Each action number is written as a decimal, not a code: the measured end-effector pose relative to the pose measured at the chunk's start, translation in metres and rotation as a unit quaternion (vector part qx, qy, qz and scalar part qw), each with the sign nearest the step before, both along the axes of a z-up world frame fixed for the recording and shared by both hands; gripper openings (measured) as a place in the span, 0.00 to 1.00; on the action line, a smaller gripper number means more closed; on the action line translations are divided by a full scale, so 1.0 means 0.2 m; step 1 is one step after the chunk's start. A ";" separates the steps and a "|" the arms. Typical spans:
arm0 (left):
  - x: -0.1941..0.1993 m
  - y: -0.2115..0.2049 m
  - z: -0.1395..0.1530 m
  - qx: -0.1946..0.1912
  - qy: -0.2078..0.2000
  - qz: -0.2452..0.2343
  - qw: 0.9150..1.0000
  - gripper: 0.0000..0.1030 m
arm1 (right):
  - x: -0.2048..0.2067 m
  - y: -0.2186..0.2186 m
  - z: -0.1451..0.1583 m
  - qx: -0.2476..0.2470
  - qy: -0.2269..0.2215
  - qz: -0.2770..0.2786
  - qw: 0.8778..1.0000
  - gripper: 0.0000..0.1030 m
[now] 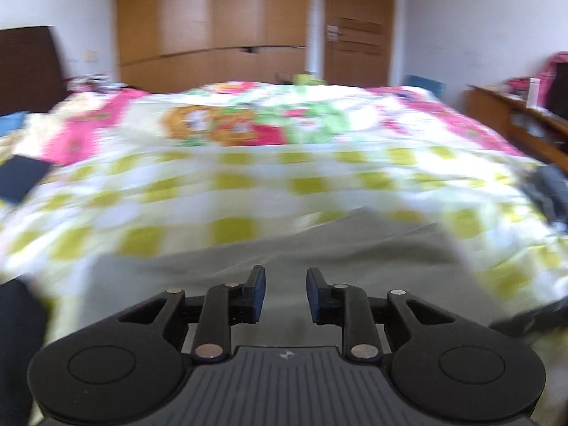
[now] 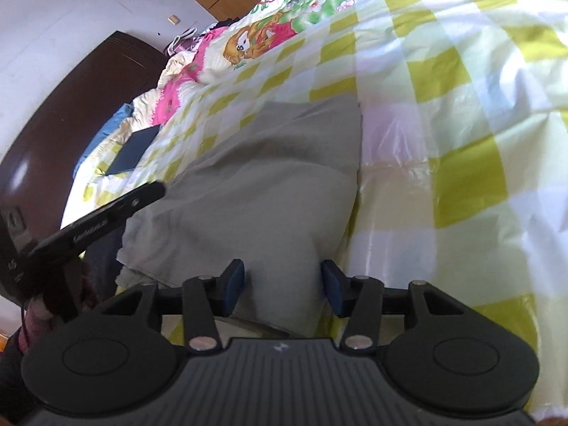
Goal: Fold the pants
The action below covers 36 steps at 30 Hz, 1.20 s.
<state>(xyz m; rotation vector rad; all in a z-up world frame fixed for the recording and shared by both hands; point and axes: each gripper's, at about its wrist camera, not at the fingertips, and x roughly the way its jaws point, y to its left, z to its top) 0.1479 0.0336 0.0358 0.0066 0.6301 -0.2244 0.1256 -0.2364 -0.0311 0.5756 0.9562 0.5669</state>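
Grey pants [image 2: 266, 184] lie folded into a broad panel on the yellow-green checked sheet [image 2: 461, 177] of a bed. My right gripper [image 2: 283, 289] hovers over their near end, open, with the cloth below the gap and no pad pressing on it. One black finger [image 2: 142, 195] of the left gripper reaches in over the left edge of the pants, held by a hand. In the blurred left wrist view the pants [image 1: 301, 245] spread out just ahead of my left gripper [image 1: 285, 293], whose jaws stand apart with nothing between them.
A dark blue flat object [image 2: 135, 149] lies on the sheet near the dark headboard [image 2: 71, 106]. A floral quilt [image 1: 248, 117] covers the far half of the bed. Behind it stand a wooden wardrobe [image 1: 213, 17] and, at right, a wooden desk [image 1: 514, 117].
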 end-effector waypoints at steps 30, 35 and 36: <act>0.63 -0.97 -0.14 0.203 0.240 -0.335 0.888 0.25 | 0.08 -0.04 -0.13 0.046 0.011 0.056 0.997 0.16; 0.66 -0.98 -0.17 0.220 0.252 -0.342 0.878 0.25 | 0.07 -0.03 -0.12 0.045 0.008 0.063 0.997 0.18; 0.68 -0.98 -0.17 0.210 0.269 -0.347 0.874 0.25 | 0.07 -0.03 -0.13 0.045 0.009 0.064 0.997 0.18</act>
